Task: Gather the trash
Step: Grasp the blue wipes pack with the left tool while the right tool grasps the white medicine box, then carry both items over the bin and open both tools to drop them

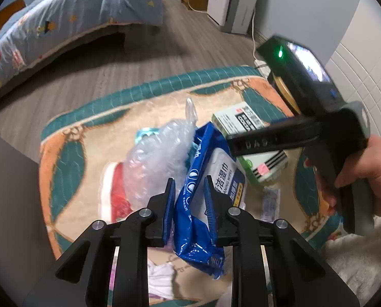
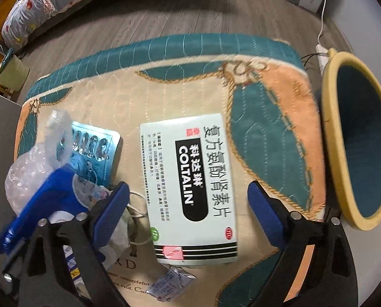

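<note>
Your left tongs pinch the blue wipes pack; right tongs gape over the medicine box.
Only right view shows the yellow-rimmed bin at the quilted mat edge, w/ bare mat beyond the box. Box lies flat, long axis running away from you, betw. the pads, untouched. Wipes pack sits tilted beside bubble wrap. Foil sachet lies just below the box.

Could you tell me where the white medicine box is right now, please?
In the right wrist view the white medicine box lies flat on the quilted mat, between the open right hand-held gripper's fingers.
</note>
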The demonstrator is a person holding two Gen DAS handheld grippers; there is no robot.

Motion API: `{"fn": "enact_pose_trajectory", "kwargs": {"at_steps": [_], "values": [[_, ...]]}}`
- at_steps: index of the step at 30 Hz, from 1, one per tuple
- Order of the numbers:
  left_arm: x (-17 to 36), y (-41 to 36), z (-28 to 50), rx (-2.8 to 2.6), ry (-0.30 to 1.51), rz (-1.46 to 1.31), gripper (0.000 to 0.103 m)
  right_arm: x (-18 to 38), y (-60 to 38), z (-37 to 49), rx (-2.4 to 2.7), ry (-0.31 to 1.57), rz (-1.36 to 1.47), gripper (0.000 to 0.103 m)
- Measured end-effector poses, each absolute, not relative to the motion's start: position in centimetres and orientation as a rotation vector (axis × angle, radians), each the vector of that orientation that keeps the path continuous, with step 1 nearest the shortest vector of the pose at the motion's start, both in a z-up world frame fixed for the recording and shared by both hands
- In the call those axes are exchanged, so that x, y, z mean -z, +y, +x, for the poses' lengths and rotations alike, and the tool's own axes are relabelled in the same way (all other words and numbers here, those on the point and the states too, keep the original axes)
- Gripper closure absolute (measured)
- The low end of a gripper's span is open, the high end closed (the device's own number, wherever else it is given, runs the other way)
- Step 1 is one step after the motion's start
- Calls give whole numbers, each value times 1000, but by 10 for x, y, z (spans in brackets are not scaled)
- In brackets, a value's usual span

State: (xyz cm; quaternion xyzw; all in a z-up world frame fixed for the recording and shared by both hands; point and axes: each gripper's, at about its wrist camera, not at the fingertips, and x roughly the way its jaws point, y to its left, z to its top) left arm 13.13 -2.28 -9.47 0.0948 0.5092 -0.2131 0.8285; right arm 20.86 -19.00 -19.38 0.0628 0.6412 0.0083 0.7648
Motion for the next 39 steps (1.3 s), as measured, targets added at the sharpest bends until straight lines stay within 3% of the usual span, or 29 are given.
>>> {"fn": "enact_pose_trajectory", "kwargs": {"at_steps": [3,4,17,30,39], "values": [[94,-22,134,449,1081,213,81,199,-192,209,-16,1418,133,31],[95,-22,136,448,1085,210,81,198,-193,210,-20,1419,140,32],[81,-26,130,467,1034,202,82,147,-218,205,-20,1293,198,32],[33,-20,125,399,849,184,82,75,-251,179,-23,1126,224,32],[20,-23,131,374,795,150,82,65,-287,171,26,1091,237,32]]}}
